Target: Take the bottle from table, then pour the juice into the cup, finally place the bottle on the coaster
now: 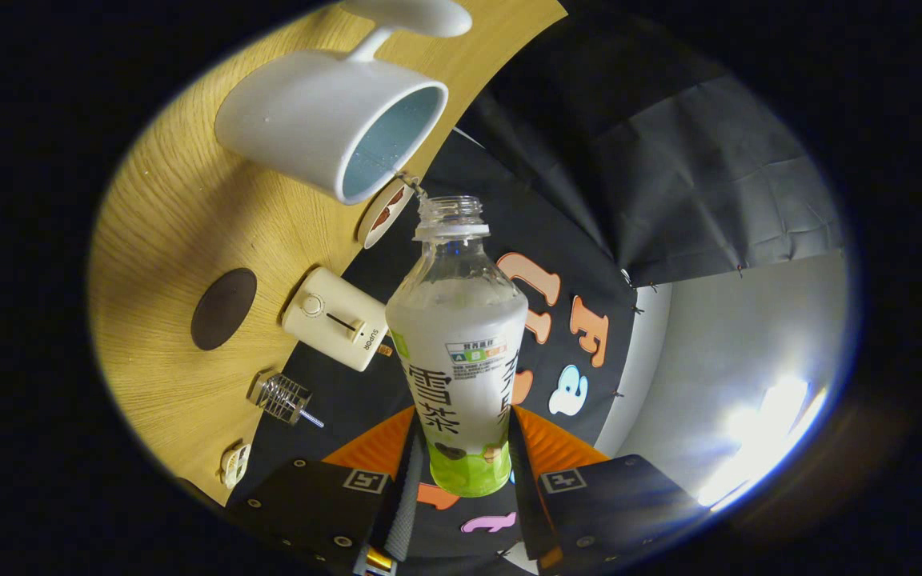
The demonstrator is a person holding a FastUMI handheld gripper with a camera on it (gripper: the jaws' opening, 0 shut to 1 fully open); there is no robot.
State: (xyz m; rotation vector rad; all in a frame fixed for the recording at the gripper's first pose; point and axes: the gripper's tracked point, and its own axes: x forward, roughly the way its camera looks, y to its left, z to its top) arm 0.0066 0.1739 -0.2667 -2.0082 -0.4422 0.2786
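While gripper point(461, 472) clamps tilted bottle point(458, 344), juice trickles into white cup point(325, 120)

Count from where I stand:

- 1 bottle point(458, 344), uncapped, clamped between the 2 fingers of the 1 gripper point(461, 480), a finger pressing on each side of it.
- 1 white cup point(331, 120) on the table point(165, 232), with 1 handle.
- 1 dark round coaster point(223, 309).
- 1 cream appliance point(334, 330) with 1 dial and 1 slider, a hand mixer by the look of it.
- 1 wire whisk piece point(282, 398) lying near it.
- 1 round disc with a printed pattern point(385, 213) just below the cup; can't tell what it is.
- 1 small pale item point(234, 464) at the table edge; too small to identify.

Total on the table: 6 loose things.
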